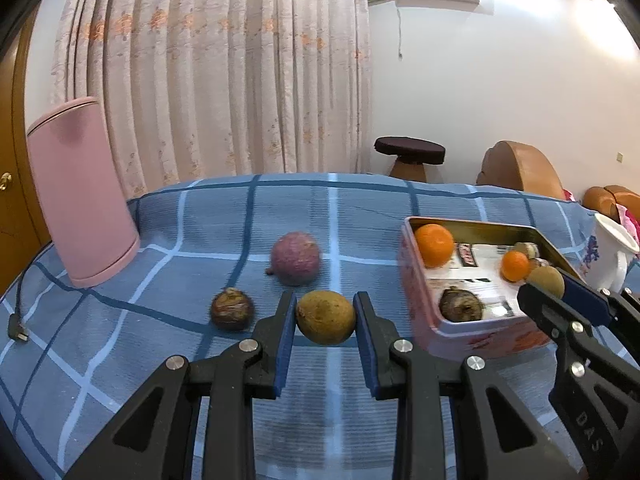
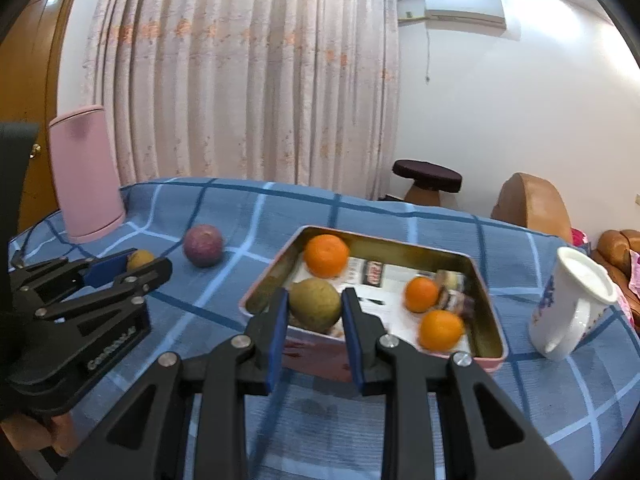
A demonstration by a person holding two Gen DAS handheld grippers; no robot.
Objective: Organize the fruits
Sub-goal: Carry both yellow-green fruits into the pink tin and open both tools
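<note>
My left gripper is shut on a yellow-brown fruit just above the blue checked cloth. A purple round fruit and a dark brown fruit lie on the cloth beyond and to the left. My right gripper is shut on a greenish-brown fruit and holds it over the near left corner of the pink tin. The tin holds three oranges and some small dark items. In the left wrist view a dark fruit also lies in the tin.
A pink cylinder stands at the far left of the cloth, with a cable and plug beside it. A white mug stands right of the tin. A stool and brown chairs are beyond the table.
</note>
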